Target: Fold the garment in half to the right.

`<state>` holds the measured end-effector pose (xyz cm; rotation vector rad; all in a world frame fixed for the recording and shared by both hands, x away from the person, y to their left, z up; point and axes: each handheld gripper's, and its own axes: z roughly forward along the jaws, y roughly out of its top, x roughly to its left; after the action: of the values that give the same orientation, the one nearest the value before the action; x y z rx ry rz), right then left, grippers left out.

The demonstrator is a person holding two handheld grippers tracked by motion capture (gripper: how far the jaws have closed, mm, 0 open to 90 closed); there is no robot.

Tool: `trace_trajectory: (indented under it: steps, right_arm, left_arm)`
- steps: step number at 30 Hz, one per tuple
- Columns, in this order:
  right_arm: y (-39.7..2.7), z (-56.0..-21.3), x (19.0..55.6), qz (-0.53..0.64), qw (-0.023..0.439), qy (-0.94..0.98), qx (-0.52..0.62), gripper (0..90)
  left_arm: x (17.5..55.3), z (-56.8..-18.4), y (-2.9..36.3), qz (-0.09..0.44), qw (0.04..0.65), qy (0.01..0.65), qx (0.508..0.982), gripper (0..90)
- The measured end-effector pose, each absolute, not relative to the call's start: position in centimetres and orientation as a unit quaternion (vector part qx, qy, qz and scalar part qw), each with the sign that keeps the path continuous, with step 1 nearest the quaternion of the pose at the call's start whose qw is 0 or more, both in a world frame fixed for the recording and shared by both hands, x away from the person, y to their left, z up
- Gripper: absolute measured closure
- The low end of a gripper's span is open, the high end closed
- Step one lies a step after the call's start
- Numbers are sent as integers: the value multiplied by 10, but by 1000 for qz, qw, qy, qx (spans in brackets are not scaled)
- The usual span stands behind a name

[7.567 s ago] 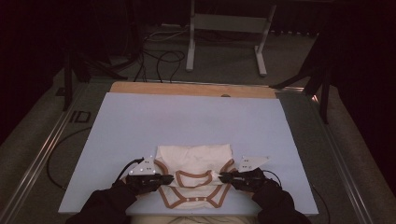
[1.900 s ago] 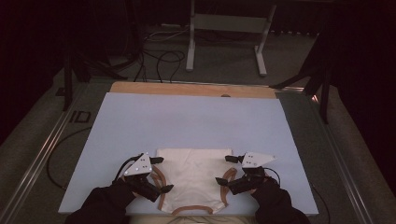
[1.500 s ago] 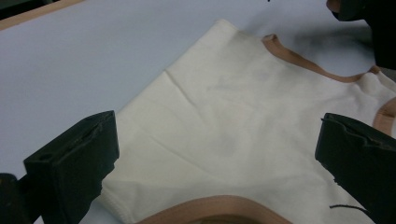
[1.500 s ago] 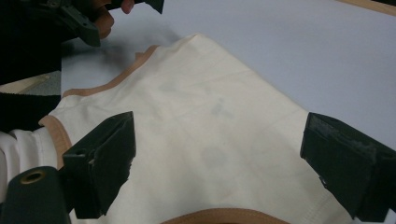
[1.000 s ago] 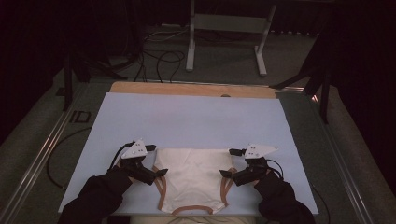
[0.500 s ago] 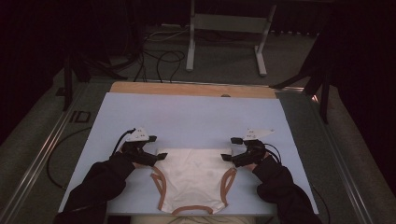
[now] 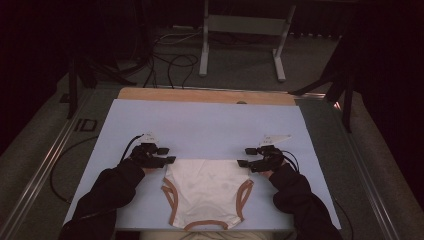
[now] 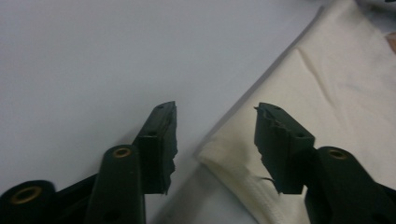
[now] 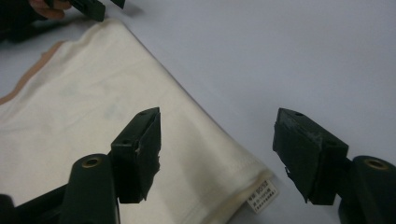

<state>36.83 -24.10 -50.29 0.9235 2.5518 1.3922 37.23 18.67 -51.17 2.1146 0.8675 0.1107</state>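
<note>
A cream pair of briefs [image 7: 207,187] with tan trim lies flat on the pale blue table cover [image 7: 210,130], near the front edge. My left gripper [image 7: 169,160] is at its far left corner and my right gripper [image 7: 244,157] at its far right corner. In the left gripper view the jaws [image 8: 215,109] have just been closing; the cloth corner [image 8: 336,93] lies between them, untouched by the pads. In the right gripper view the jaws [image 9: 218,114] have also been closing, straddling the briefs' corner [image 9: 93,116] and its small white label [image 9: 262,198] without pressing it.
A wooden strip [image 7: 205,95] runs along the table's far edge. Beyond it, on the floor, stand a grey metal frame [image 7: 240,30] and loose cables [image 7: 170,60]. Metal rails [image 7: 45,170] flank the table. The other gripper [image 9: 93,7] is at the top left of the right gripper view.
Both hands have moved up the table and apart to the briefs' far corners. The briefs, folded earlier, now lie spread flat. Both pairs of jaws stand narrower than before.
</note>
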Motion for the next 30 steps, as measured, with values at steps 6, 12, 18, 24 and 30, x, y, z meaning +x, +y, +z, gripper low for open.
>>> trace_trajectory:
  steps: [6, 12, 18, 24, 30]
  right_arm:
    - [-242, -510, 370, 443, 41, 841, 308, 353]
    - [-242, -515, 371, 426, 34, 849, 311, 378]
    - [-242, -521, 373, 406, 30, 854, 323, 408]
    - [-242, -522, 373, 390, 38, 862, 322, 594]
    - [-239, -520, 371, 379, 37, 872, 309, 833]
  left_arm:
    - [376, -518, 186, 26, 394, 356, 847, 623]
    - [375, -521, 186, 17, 386, 358, 850, 698]
    - [374, -520, 186, 12, 379, 355, 854, 769]
    - [371, -522, 187, 4, 385, 354, 852, 861]
    - [371, -521, 187, 9, 387, 351, 852, 882]
